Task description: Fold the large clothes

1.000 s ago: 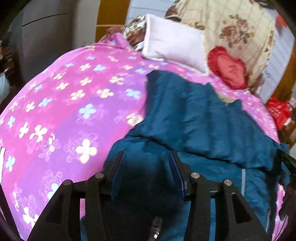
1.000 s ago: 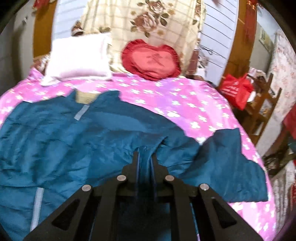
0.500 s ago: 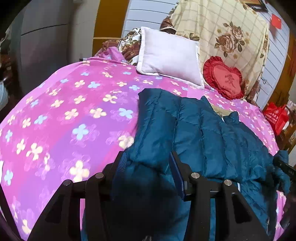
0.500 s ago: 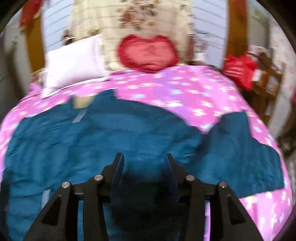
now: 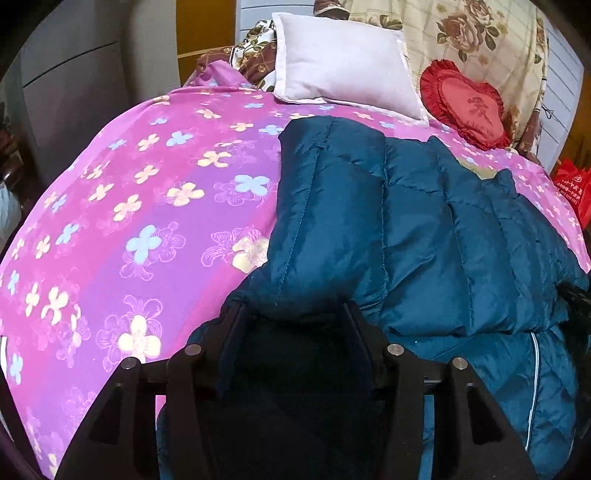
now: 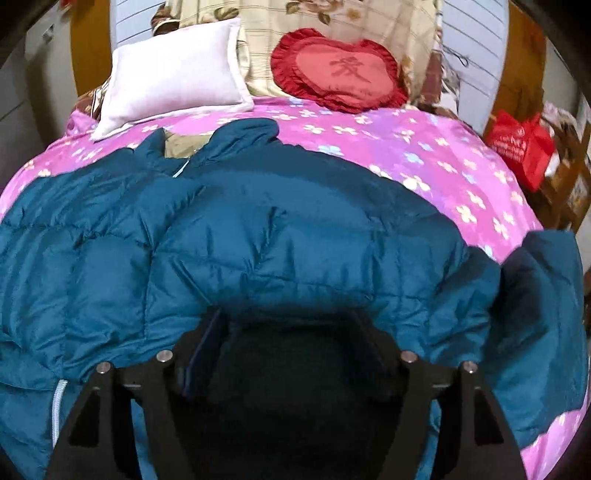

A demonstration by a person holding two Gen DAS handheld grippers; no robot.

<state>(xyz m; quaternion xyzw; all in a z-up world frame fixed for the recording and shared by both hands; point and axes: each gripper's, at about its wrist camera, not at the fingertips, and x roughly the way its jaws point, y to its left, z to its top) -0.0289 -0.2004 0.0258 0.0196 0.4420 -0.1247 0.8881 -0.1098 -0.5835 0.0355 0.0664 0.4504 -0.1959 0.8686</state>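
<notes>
We take the white pillow [image 5: 347, 62] at the head of the bed [image 5: 122, 206] as our reference. The teal quilted jacket [image 5: 413, 236] lies spread across the pink flowered bed cover, its collar end nearest the pillow and its body running away from it toward both cameras. A heart-shaped red cushion [image 6: 338, 70] stands just beside the pillow, against a rose-patterned cloth [image 5: 472, 33]. A red bag [image 6: 521, 144] sits off the bed, on the cushion's side, well apart from the pillow.

Left gripper [image 5: 291, 325]: we see the sleeve folded over the jacket's body, and its rounded lower end sits between the two fingers [image 5: 231, 332]. The jaws have just been opening a little. The fabric bulges into the gap and reaches both fingers, but the gap is dark and we cannot tell whether the pads press on it.

Right gripper [image 6: 291, 332]: a puffy fold of the jacket lies across the finger tips at the end farthest from the pillow. The jaws have just been opening and now stand wide apart. Dark jacket fabric fills the space between the fingers [image 6: 207, 343], with no pinch visible on either side. The other sleeve [image 6: 543, 314] lies flat on the bed beyond this gripper, on the red-bag side.
</notes>
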